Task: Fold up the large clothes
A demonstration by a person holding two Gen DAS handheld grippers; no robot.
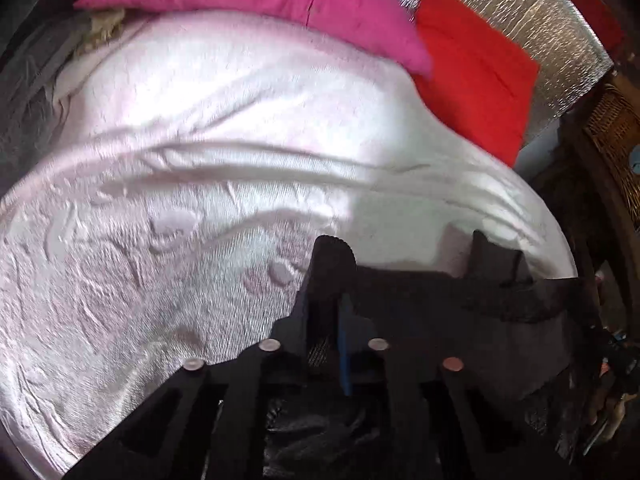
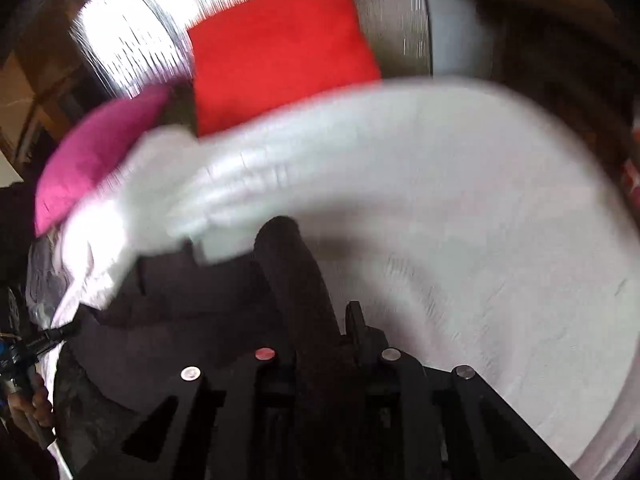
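A dark, almost black garment (image 1: 460,320) hangs over a bed with a pale pink-white sheet (image 1: 200,220). In the left wrist view my left gripper (image 1: 404,252) has its two fingers apart with the dark cloth stretched across them; whether it grips the cloth is unclear. In the right wrist view, which is blurred, the same garment (image 2: 192,312) drapes to the left of my right gripper (image 2: 280,240). One dark finger (image 2: 296,280) stands up with cloth wrapped against it; the other finger is hidden.
A magenta pillow (image 1: 260,4) and a red pillow (image 1: 472,76) lie at the head of the bed, against a silver foil panel (image 1: 540,32). A wicker piece (image 1: 616,136) stands at the right. A hand holding a tool (image 2: 28,400) shows at the lower left.
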